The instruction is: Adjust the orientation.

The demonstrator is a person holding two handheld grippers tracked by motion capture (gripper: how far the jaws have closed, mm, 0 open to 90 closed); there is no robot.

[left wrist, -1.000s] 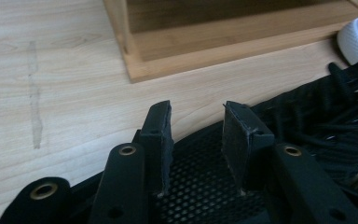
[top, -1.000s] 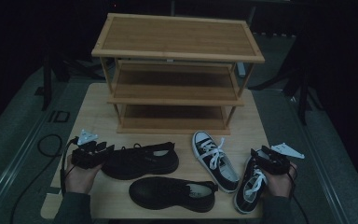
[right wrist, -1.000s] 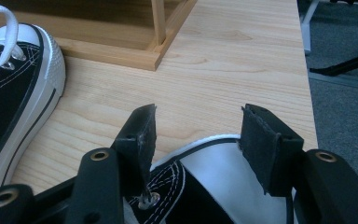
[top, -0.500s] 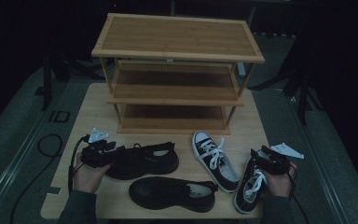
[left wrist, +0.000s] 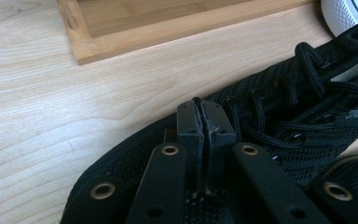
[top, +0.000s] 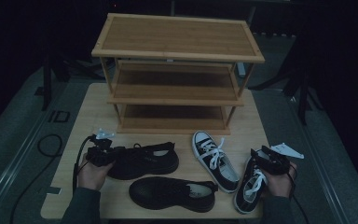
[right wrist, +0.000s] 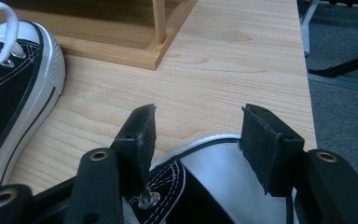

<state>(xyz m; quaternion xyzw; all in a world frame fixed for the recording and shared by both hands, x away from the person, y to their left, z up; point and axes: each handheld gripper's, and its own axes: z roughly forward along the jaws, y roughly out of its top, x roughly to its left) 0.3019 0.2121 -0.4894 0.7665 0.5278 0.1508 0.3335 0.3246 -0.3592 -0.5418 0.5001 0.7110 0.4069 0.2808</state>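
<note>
**High view: left jaws pinch a black shoe, right jaws stand open over a sneaker**

High view looks down on a pale wooden worktop (top: 81,116) with a three-tier bamboo rack (top: 177,70) standing at its far side. Four shoes lie in front of the rack. Nearest the left hand (top: 91,172) is a black lace-up shoe (top: 142,161), lying crosswise with its heel end toward that hand. Just in front of it, closer to the worktop's near edge, lies a second black shoe (top: 172,193). To the right sit two black-and-white sneakers with white laces: one (top: 214,161) angled toward the rack, the other (top: 251,184) by the right near corner, under the right hand (top: 277,179).

The left gripper (top: 100,154) sits at the heel end of the lace-up shoe. Its jaws have just been closing, and in the left gripper view the left gripper (left wrist: 206,126) shows its two black pads pressed together with a thin fold of the shoe's black fabric edge between them, so it is gripping the shoe's rim. The black laces run off to the right of the jaws, and a corner of the rack's base lies beyond on the worktop.

The right gripper (top: 268,158) rests over the corner sneaker. In the right gripper view the right gripper (right wrist: 198,140) has its jaws wide apart; the left pad touches the sneaker beside an eyelet, the right pad stands over the white toe cap, and nothing is squeezed between them. The other sneaker shows at the left edge there.
</note>
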